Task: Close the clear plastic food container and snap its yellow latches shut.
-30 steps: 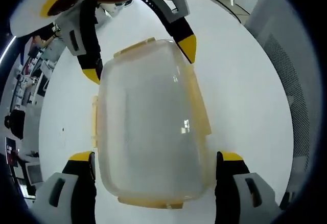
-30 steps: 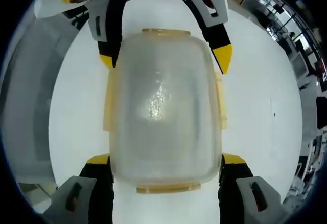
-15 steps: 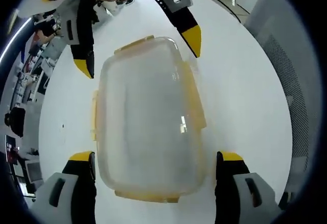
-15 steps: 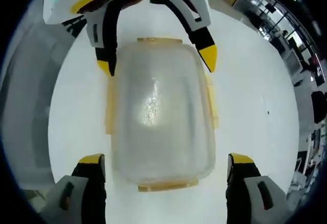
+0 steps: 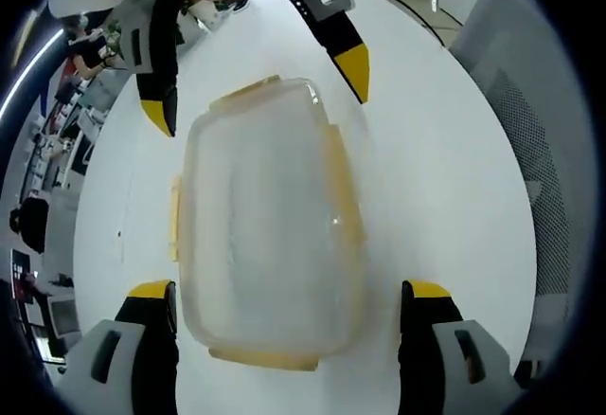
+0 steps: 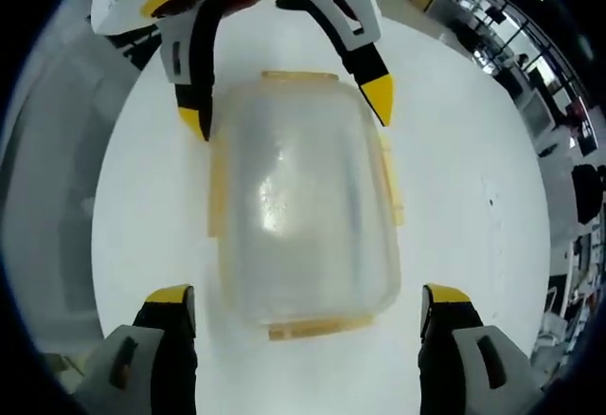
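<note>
1. We see the clear, rounded plastic food container with its yellow latches lying on the round white table, its contents blurred.
2. We read no writing.
3. Left gripper and right gripper jaws stand spread, flanking it untouched; bare tabletop lies all round it.

The container is viewed closely from above by both cameras, from opposite ends, on the shared white table.
</note>
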